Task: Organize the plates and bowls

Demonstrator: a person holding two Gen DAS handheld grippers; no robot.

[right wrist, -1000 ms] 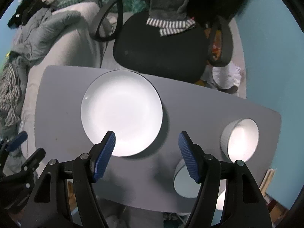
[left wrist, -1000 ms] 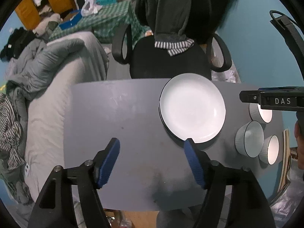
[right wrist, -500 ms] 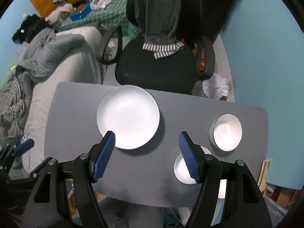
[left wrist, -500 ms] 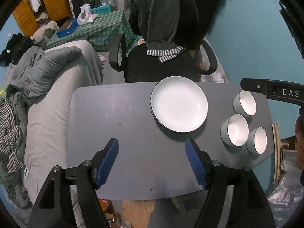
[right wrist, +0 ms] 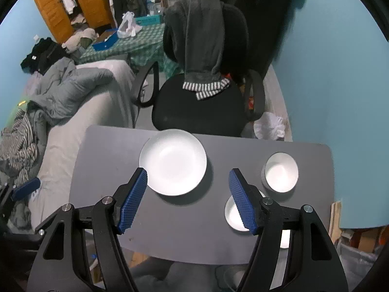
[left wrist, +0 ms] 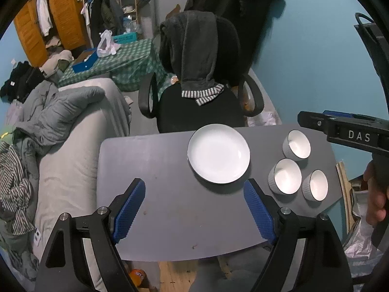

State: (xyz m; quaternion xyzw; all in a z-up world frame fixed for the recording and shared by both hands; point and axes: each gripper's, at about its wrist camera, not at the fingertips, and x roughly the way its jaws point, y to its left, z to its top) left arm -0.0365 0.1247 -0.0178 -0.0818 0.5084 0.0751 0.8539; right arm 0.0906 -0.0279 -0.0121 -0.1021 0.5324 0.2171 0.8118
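Both claws are hanging empty over the grey tabletop (left wrist: 170, 219): the left claw (left wrist: 194, 209), low in its frame, has just been spreading its blue pads wider with nothing between them, while the right claw (right wrist: 188, 197) is standing partly apart, also bare. The white plate (left wrist: 218, 157) is sitting just right of centre in the left view, with three white bowls (left wrist: 285, 175) clustered close together toward the right edge. All look like glazed ceramic, so probably stiff, slick, fairly heavy and chippable; taking each by its rim, one pad inside and one outside, seems the safest hold.
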